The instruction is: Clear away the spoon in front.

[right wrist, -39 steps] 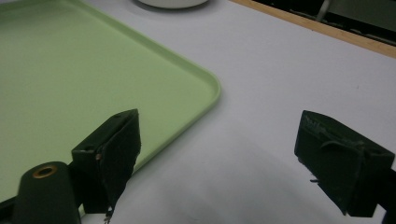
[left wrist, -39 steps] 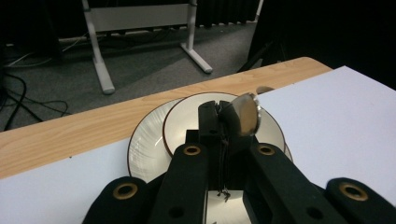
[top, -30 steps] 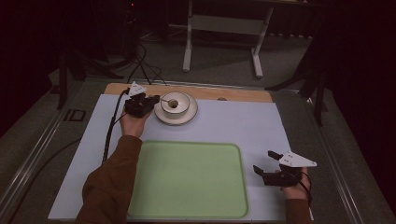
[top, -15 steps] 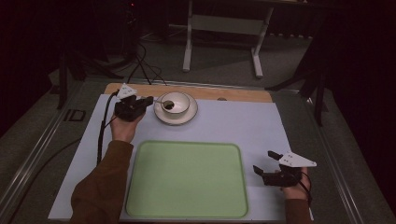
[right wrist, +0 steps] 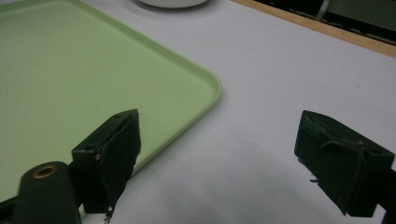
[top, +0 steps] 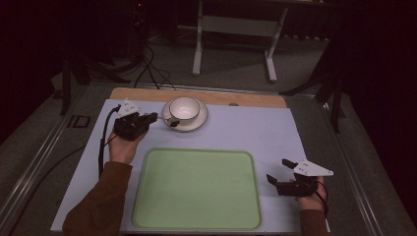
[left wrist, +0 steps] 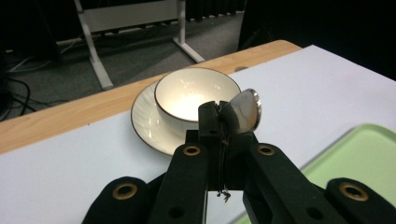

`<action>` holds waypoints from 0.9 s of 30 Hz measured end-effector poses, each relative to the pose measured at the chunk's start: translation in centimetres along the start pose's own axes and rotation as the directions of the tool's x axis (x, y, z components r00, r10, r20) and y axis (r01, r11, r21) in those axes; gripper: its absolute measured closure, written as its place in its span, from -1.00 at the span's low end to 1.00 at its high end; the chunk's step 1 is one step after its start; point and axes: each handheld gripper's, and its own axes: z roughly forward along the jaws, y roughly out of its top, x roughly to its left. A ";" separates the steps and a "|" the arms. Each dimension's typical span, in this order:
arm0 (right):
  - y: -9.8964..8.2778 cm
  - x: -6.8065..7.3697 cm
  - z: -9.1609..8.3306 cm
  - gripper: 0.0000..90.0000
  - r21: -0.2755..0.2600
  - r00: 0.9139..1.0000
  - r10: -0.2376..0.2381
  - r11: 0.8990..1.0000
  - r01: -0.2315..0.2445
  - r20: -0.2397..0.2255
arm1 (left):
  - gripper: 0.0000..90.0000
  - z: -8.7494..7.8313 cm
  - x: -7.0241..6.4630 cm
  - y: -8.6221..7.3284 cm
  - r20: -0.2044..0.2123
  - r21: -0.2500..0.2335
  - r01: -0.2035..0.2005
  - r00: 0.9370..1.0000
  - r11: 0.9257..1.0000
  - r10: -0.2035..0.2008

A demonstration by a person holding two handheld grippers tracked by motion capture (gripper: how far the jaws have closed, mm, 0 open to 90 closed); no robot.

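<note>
A white cup (top: 184, 108) stands on a white saucer (top: 201, 122) at the back of the table, and nothing lies inside the cup (left wrist: 196, 95). My left gripper (top: 152, 118) is just left of the saucer, shut on a small metal spoon (top: 173, 123). The spoon's bowl (left wrist: 245, 112) sticks up from the jaw tips of the left gripper (left wrist: 219, 116), in front of the saucer (left wrist: 144, 116). My right gripper (top: 277, 169) rests open on the white mat at the front right. Between the jaws of the right gripper (right wrist: 219, 149) there is only bare mat.
A light green tray (top: 196, 189) lies at the front middle, its corner (right wrist: 205, 84) just left of the right gripper. A wooden strip (top: 246, 98) runs along the table's far edge. A metal stand (top: 233, 24) and cables are on the floor beyond.
My left gripper has drawn back to the left from the cup, bringing the spoon out of the cup to the saucer's left side. The right gripper has stayed put.
</note>
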 end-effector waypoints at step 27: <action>0.0 0.1 0.1 -0.68 0.008 1.000 0.000 1.000 0.000 -0.003 | 0.98 -4.0 -0.4 -4.0 0.022 0.189 0.005 1.000 0.982 -0.010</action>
